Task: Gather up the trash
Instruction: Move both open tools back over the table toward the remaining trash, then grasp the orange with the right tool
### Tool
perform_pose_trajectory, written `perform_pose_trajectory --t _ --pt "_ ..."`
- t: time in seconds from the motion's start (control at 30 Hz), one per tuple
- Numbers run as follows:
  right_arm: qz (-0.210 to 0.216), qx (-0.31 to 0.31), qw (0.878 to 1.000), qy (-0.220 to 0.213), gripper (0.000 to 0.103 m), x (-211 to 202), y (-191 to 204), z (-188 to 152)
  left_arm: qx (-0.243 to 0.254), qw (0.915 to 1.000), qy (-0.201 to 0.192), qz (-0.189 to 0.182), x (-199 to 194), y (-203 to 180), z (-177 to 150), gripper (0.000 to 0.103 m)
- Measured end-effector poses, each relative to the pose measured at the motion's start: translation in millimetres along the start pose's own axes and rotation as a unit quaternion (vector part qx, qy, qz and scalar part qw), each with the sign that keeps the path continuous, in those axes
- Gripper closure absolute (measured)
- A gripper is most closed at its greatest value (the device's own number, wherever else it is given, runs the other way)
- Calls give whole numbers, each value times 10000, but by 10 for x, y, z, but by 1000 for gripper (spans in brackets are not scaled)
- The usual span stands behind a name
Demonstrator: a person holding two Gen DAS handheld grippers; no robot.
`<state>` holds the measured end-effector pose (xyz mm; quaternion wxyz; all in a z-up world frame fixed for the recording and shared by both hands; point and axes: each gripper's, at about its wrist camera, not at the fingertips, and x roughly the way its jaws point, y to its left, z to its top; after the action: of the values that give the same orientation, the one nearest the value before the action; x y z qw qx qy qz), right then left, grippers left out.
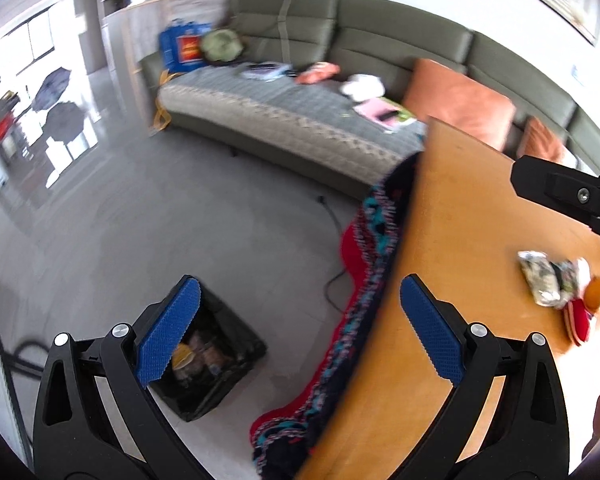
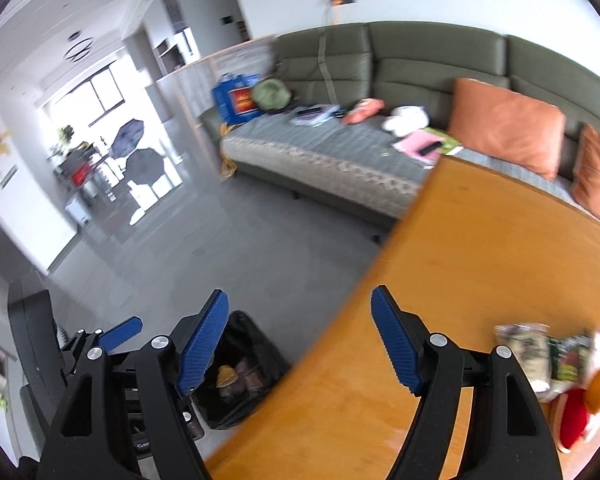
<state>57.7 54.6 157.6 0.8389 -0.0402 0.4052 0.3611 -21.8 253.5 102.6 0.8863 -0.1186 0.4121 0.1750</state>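
My left gripper [image 1: 300, 328] is open with nothing between its blue pads, and it hangs over the table's left edge. Down on the floor to the left stands a black-lined trash bin [image 1: 216, 364] with wrappers inside. A pile of crumpled wrappers [image 1: 544, 280] with an orange round thing [image 1: 595, 289] and a red item lies on the wooden table [image 1: 460, 240] to the right. My right gripper [image 2: 300, 344] is also open and empty, between the bin [image 2: 240, 372] and the wrappers [image 2: 528, 354]. One of its fingers [image 1: 560, 192] shows at the upper right of the left wrist view.
A red and dark knitted rug [image 1: 372, 280] lies along the table's edge, with a black cable [image 1: 332, 288] on the grey floor beside it. A green sofa [image 2: 380, 80] with orange cushions [image 2: 504, 128] and loose items stands behind. The left gripper [image 2: 120, 332] shows at the right wrist view's lower left.
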Motion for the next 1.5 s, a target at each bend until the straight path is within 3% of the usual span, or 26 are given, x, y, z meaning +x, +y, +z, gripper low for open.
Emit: perform_pose_trajectory --t 0.4,0.83,1.03,1.23,1.3,1.5 --pt "-764 935 9926 -162 29 -600 -1413 -406 839 9936 150 -741 45 -1355 -145 6" --pt "-1621 1570 9742 -34 29 -827 -2581 -888 1248 9863 367 -1012 261 -2315 -177 6" --pt "-1745 1721 9693 170 29 -698 -2880 -997 1339 9841 493 -1056 372 -2553 -170 6" --pt "-2102 1338 9677 389 29 -532 -2943 -1016 1415 9823 628 -1052 490 -2670 -202 6" --pt "-2157 1333 9661 490 41 -466 -3009 -1056 1412 9822 664 -1049 531 -2716 -204 6" --pt "-1790 1606 9706 66 47 -613 -3159 -992 1560 9802 745 -968 680 -2922 -197 6"
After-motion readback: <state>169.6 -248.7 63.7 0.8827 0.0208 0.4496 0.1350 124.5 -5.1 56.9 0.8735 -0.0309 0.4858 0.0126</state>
